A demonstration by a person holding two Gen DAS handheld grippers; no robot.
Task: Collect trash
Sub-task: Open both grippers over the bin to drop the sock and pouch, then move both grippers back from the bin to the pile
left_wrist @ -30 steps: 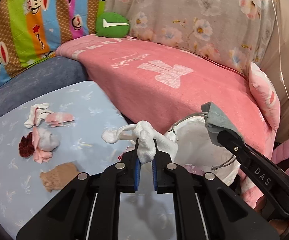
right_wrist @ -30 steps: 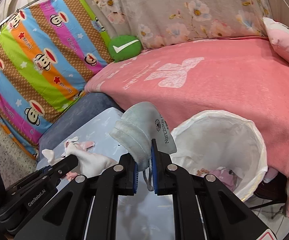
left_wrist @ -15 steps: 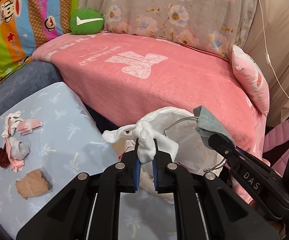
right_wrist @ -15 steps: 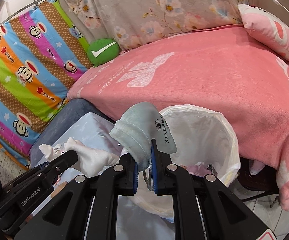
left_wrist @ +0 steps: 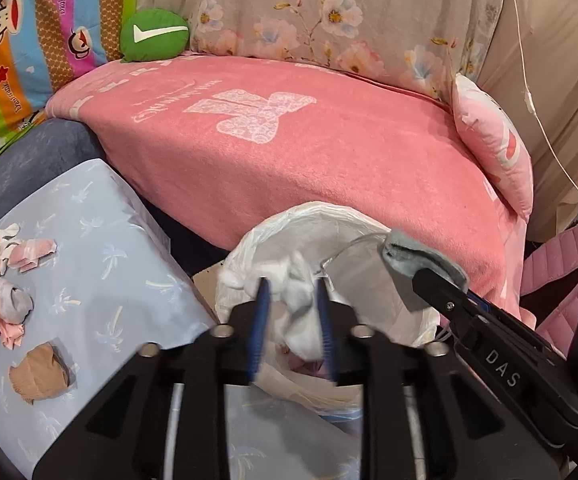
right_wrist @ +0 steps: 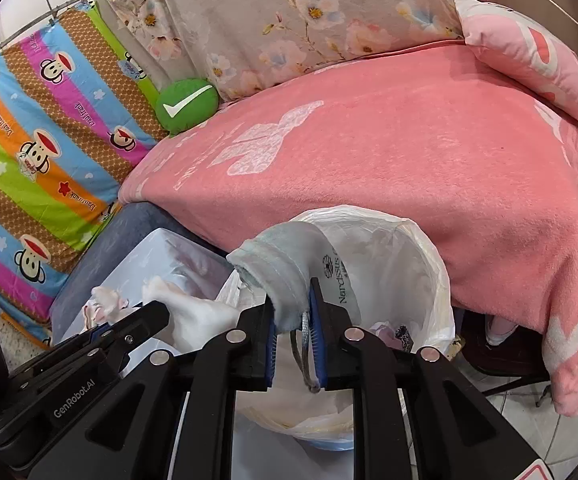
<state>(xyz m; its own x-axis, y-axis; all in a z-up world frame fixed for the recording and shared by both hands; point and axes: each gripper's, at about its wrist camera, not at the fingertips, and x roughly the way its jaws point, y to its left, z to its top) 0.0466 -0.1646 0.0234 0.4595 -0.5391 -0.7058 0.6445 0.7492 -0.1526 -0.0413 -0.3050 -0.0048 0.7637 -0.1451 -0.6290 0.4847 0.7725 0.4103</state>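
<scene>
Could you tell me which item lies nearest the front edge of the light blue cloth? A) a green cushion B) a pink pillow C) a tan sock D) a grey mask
C: the tan sock sits at the near edge of the light blue cloth, in front of the other scraps.

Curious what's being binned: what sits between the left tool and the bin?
A crumpled white wad, loose between the left tool's jaws, which have just been opening, above the bin; left wrist view.
</scene>
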